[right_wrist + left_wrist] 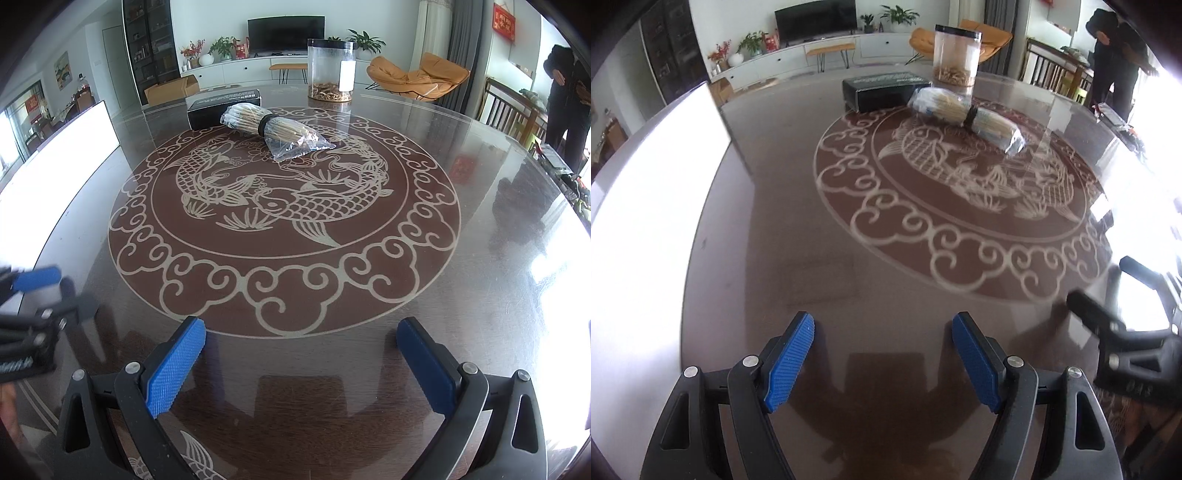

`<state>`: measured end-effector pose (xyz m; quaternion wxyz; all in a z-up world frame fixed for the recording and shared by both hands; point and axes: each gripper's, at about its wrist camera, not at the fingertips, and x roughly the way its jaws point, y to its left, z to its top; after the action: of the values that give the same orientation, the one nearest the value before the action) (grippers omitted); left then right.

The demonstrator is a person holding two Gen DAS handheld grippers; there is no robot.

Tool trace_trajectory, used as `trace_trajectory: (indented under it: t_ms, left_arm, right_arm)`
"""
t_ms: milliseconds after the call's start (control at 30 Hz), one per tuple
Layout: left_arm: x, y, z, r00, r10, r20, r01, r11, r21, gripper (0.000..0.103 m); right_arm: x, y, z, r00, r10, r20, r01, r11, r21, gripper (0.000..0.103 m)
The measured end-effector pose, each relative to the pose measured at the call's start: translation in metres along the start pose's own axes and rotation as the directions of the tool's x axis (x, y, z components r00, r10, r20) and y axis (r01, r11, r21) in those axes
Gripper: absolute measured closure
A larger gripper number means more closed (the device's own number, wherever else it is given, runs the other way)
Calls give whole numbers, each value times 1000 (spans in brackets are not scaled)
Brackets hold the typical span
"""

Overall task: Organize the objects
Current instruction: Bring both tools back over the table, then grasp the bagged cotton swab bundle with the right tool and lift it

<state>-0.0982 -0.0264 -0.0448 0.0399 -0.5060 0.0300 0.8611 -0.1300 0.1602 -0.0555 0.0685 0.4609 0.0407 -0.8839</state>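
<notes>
on the left edge a bright white panel (66, 147) stands at the rim of the round glass-topped table (498, 280). the left gripper (882, 328) hangs low over bare glass near the table's near edge, jaws apart with nothing between them. further in, at the far side of the fish pattern, a black box (225, 107) lies flat, and a bundle of bamboo sticks in a clear bag (275, 129), cinched by a black band, lies just in front of it, looking to touch it. right of these stands a clear jar with a black lid (331, 70), a little brown matter at its bottom. the right gripper (301, 341) also stands open and empty. judging by this, nothing is grasped yet; all three objects are still to be sorted.
</notes>
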Motion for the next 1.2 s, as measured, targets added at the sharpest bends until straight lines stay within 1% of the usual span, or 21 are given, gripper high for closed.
trace_trajectory:
  t_ms: [67, 100, 133, 200, 233, 433, 800, 867, 900, 967, 1000, 1033, 1100, 1167, 1200]
  left_arm:
    - [3, 1, 4, 1000, 2, 10, -2, 1000, -6, 25]
    - [4, 1, 6, 1000, 4, 11, -4, 1000, -8, 21]
    - [6, 3, 9, 1000, 10, 9, -10, 1000, -13, 12]
    - [11, 8, 12, 1000, 17, 8, -17, 999, -33, 3]
    - [12, 10, 13, 1000, 19, 13, -18, 999, -37, 0]
    - [15, 13, 10, 996, -12, 84, 11, 1000, 10, 0]
    - [15, 13, 11, 996, -16, 88, 15, 1000, 10, 0]
    - [15, 13, 10, 996, -16, 88, 15, 1000, 10, 0]
    - [15, 13, 10, 996, -16, 88, 15, 1000, 10, 0]
    - [15, 13, 10, 996, -16, 88, 15, 1000, 10, 0]
    - [15, 13, 10, 996, -16, 88, 15, 1000, 10, 0]
    - [16, 13, 10, 996, -16, 88, 15, 1000, 10, 0]
    - [15, 13, 10, 996, -16, 88, 15, 1000, 11, 0]
    - [15, 13, 10, 996, -16, 88, 15, 1000, 10, 0]
    - [15, 13, 10, 996, -16, 88, 15, 1000, 10, 0]
  right_arm:
    - [0, 0, 0, 1000, 0, 0, 0, 1000, 0, 0]
    - [0, 0, 0, 1000, 0, 0, 0, 1000, 0, 0]
    - [0, 0, 0, 1000, 0, 0, 0, 1000, 0, 0]
    - [0, 0, 0, 1000, 0, 0, 0, 1000, 0, 0]
    - [0, 0, 0, 1000, 1, 0, -1, 1000, 0, 0]
    - [0, 0, 0, 1000, 1, 0, -1, 1000, -1, 0]
    - [0, 0, 1, 1000, 1, -5, -1, 1000, -7, 0]
    - [6, 0, 11, 999, 18, -32, -19, 999, -34, 0]
    - [9, -2, 19, 999, 12, -37, -14, 999, -42, 0]
    - [9, -3, 40, 1000, -3, 10, 4, 998, -63, 0]
    - [7, 0, 57, 999, 5, 53, 0, 995, -95, 0]
    - [7, 3, 70, 997, 11, 75, -2, 992, -127, 0]
    - [12, 13, 100, 995, 27, 93, -7, 979, -205, 0]
    - [32, 26, 129, 998, 60, 34, -49, 960, -277, 0]
    - [47, 33, 143, 997, 73, -10, -73, 951, -300, 0]
